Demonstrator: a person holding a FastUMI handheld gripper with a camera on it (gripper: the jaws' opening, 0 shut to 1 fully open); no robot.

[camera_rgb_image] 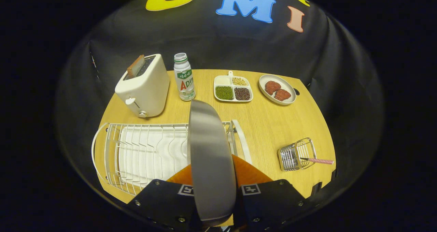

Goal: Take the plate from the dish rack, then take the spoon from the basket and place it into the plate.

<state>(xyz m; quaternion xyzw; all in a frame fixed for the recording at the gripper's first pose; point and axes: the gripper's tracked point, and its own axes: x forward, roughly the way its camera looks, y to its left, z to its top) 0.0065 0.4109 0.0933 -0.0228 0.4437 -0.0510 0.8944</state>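
Observation:
A grey plate stands on edge between my fingers, and my gripper is shut on its lower part. The plate is raised over the right end of the white wire dish rack, which lies just ahead and to the left of the fingers. To the right of the fingers, near the table's corner, a small wire basket lies on its side. The spoon, with a red checked handle, sticks out of the basket's mouth toward the right. The plate hides part of the rack behind it.
At the back of the wooden table stand a white toaster with a slice of bread, a white bottle, a divided dish of beans and an oval dish with two pieces of meat.

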